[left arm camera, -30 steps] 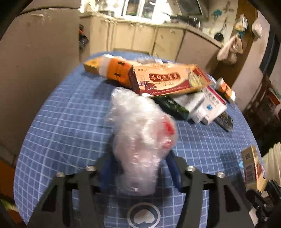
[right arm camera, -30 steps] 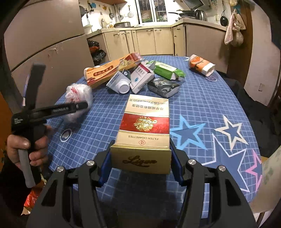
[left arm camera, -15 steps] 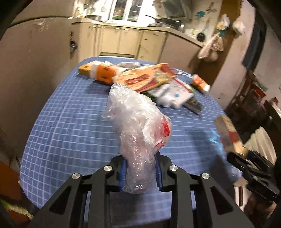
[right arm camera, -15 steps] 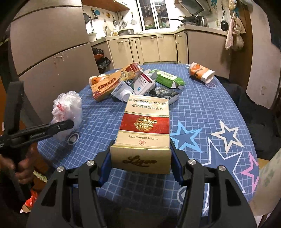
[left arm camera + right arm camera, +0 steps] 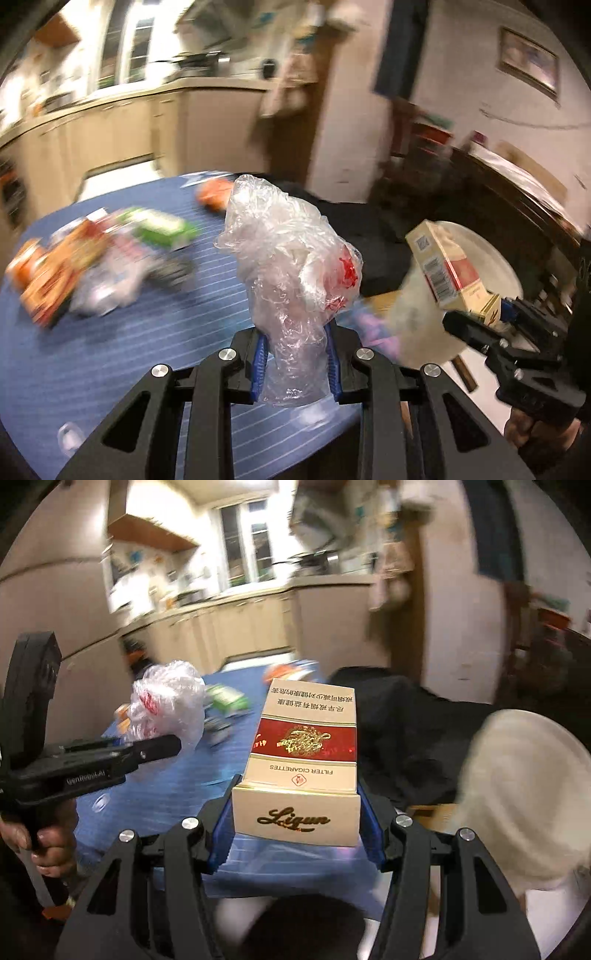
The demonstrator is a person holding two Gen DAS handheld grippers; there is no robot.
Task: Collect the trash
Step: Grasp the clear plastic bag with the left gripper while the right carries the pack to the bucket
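My left gripper [image 5: 295,363] is shut on a crumpled clear plastic bag [image 5: 291,266] with red print and holds it in the air over the table's edge. The bag also shows in the right wrist view [image 5: 168,705], left of the box. My right gripper [image 5: 295,830] is shut on a cream and red cigarette box [image 5: 303,760] marked "Ligun". That box also shows at the right of the left wrist view [image 5: 448,269]. Both views are blurred by motion.
A blue checked tablecloth [image 5: 122,354] covers the round table. Blurred boxes and packets [image 5: 92,266] lie at its far left. A pale round container [image 5: 480,258] is off the table's right side; it also shows in the right wrist view [image 5: 524,794]. A dark cloth [image 5: 410,738] lies beyond the table.
Both grippers have swung to the right, off the table's middle toward its right edge, each keeping its hold. The pale round container has come into view.
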